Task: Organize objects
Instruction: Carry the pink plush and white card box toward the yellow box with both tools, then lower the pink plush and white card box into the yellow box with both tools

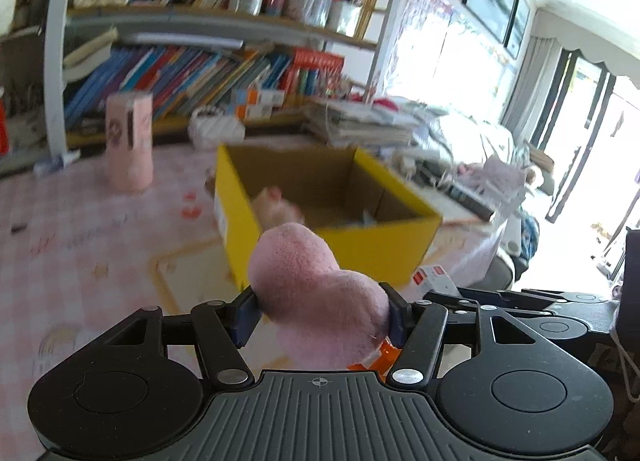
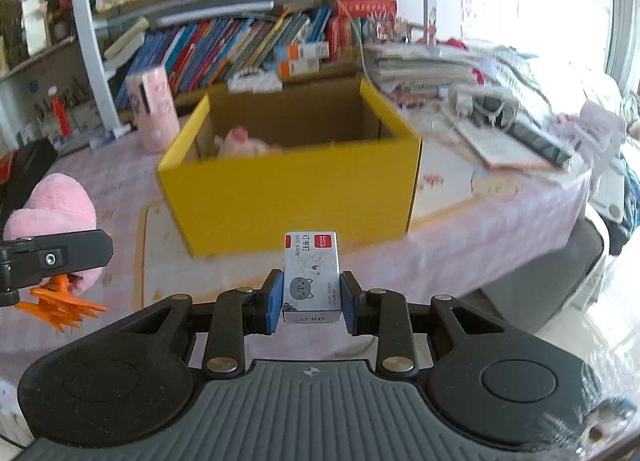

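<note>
Midway through loading: left gripper clenched on soft pink plush toy, right gripper grasping small white staple box. Next: over open yellow cardboard box mid-table, then release.

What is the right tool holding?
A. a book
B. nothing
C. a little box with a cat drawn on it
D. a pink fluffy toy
C: in the right wrist view the right tool has its blue pads pressed on both sides of the little box, which has a grey cat face printed on it.
</note>
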`<state>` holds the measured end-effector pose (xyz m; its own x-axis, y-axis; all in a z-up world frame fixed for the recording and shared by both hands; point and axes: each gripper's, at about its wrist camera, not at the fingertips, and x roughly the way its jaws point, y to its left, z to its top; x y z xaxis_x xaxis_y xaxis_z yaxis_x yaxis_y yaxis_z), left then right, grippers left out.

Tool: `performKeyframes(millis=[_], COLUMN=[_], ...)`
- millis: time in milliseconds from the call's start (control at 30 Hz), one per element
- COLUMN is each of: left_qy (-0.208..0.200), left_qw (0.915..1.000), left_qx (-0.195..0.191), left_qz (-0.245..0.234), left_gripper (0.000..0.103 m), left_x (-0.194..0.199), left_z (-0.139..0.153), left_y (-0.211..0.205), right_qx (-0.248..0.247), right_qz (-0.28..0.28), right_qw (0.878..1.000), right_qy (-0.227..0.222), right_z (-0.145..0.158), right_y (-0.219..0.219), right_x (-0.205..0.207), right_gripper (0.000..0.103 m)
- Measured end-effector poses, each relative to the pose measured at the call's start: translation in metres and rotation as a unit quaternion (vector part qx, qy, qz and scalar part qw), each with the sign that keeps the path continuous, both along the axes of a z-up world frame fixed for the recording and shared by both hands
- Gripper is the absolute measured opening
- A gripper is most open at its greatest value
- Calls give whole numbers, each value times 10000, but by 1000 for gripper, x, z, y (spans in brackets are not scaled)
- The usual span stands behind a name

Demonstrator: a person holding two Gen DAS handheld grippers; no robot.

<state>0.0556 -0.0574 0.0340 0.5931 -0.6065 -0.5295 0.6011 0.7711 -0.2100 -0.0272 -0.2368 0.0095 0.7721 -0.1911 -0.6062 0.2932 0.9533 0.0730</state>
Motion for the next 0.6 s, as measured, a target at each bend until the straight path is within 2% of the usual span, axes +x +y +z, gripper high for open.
performKeyframes(millis=[167, 333, 433, 600], left_qy=[-250, -301, -251, -122], left_qw=[9996, 9991, 9987, 9978], left_qx=[-154, -173, -141, -86], left_qz=[36, 230, 423, 652], left_gripper=[61, 61, 61, 61], left_x=[25, 56, 74, 97], left_z=[15, 18, 16, 8], left_y=[-22, -44, -54, -72], right_qx=[-171, -485, -664, -842], right_qz=[162, 460, 681, 1115], right_qw=[9989, 9953, 9930, 9891], right_qy=[-413, -703, -706, -464], right_z=[27, 43, 42, 28], right_y=[-15, -28, -39, -53], right_x=[31, 65, 87, 120], right_gripper=[28, 28, 28, 28])
